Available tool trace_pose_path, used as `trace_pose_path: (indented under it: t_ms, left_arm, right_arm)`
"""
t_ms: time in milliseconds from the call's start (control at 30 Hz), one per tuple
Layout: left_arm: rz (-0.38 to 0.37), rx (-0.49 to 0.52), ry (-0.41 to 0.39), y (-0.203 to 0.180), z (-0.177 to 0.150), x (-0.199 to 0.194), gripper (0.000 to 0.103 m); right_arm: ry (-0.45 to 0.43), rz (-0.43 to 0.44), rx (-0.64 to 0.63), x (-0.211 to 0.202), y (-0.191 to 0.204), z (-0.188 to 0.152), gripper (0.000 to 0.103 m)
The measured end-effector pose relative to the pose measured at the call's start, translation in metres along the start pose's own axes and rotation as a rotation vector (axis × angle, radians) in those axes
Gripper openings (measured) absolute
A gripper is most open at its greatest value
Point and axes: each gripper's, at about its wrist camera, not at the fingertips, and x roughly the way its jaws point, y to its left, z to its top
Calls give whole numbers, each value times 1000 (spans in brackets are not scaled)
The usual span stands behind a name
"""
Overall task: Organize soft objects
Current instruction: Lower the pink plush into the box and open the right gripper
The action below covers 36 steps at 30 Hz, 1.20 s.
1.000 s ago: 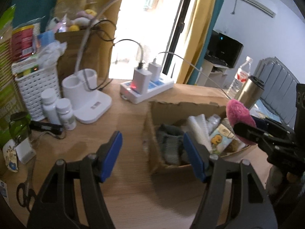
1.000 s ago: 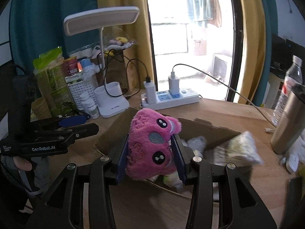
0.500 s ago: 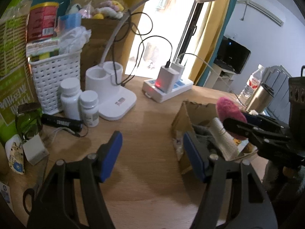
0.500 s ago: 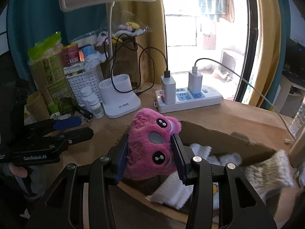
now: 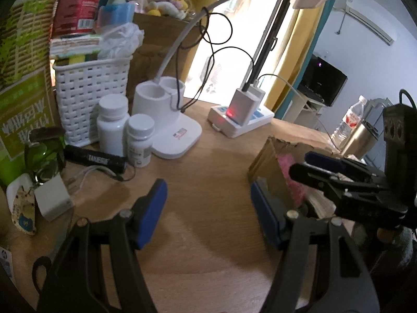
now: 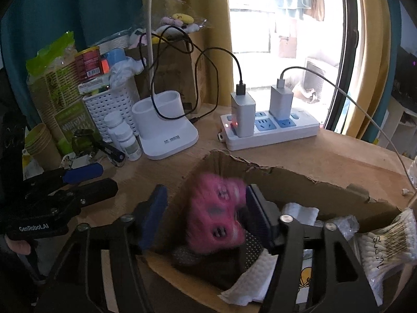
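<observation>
My right gripper jaws stand released around the blurred pink plush toy, dropping into the torn cardboard box; I lift clear. My left gripper idles open-jawed above the wooden desk.

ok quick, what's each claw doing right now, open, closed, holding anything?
Left claw: open, empty, above the desk.
Right claw: open, pink plush toy blurred between its fingers over the cardboard box.
</observation>
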Motion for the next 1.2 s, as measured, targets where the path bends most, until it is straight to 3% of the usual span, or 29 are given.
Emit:
trace_pose_path:
  t_ms: [467, 1100, 1200]
  left_arm:
    - [-9, 29, -40, -16, -5, -33, 68]
    - [-57, 124, -103, -75, -24, -85, 69]
    - [-62, 134, -111, -83, -28, -93, 74]
  right_arm:
    - [-58, -30, -12, -41, 12, -5, 68]
    - [-152, -96, 13, -126, 13, -41, 68]
    - [-165, -110, 20, -139, 10, -48, 68]
